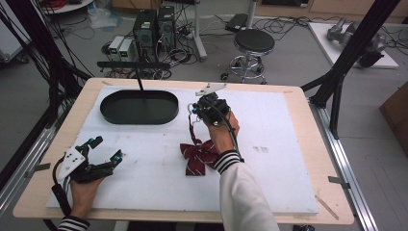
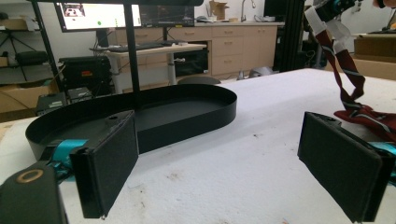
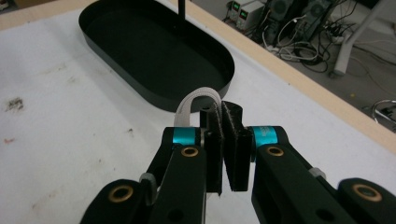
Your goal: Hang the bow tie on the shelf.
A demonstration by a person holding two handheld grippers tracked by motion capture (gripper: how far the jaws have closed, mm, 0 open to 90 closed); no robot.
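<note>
Dark red white-striped bow tie (image 1: 198, 155), white strap (image 3: 198, 96), black tray (image 1: 138, 107)

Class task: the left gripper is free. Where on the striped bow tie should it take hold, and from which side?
Grip the bow tie by its knotted middle, from the left. The left gripper lies open on that side. The right gripper already pinches the white strap, lifting it, while the flat bow wings rest on the white mat.

**Table and what's on it**

Light wood table (image 1: 298, 103) with a white board (image 1: 269, 144) covering most of the top. A black oval tray (image 1: 138, 107) sits on the board's far left part. A red striped bow tie (image 1: 198, 156) lies nearer than the tray, off to its right.
</note>
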